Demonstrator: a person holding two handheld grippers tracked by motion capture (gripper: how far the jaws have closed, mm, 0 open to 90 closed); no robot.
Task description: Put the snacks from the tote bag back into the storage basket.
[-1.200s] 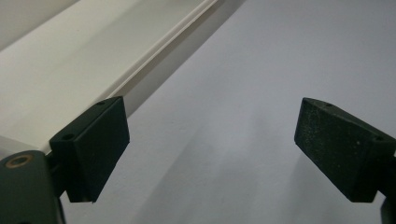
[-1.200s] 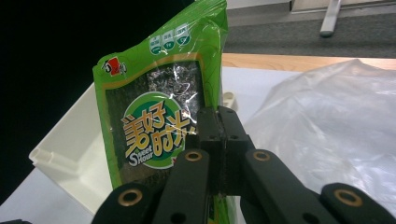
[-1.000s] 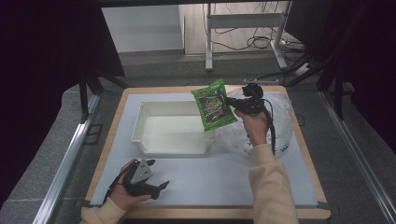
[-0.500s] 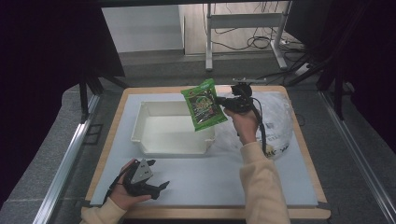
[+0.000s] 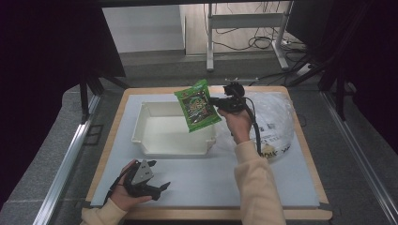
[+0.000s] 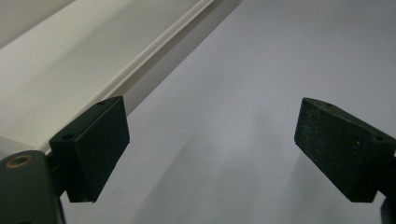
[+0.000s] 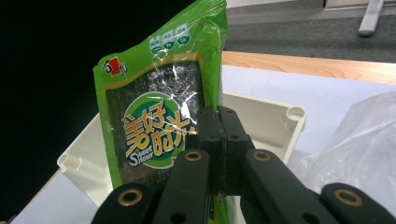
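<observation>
While your right gripper [image 5: 217, 101] pinches the green packet [image 5: 197, 111] by its edge, the packet hangs in the air above the right end of the white tray [image 5: 159, 145], tilted, with its printed face toward the high camera. Your left gripper [image 5: 157, 188] rests low on the grey mat [image 5: 197, 180] just in front of the tray, its jaws wide apart with nothing between them. A clear plastic bag [image 5: 277, 117] lies right of the tray, beside your right forearm.
</observation>
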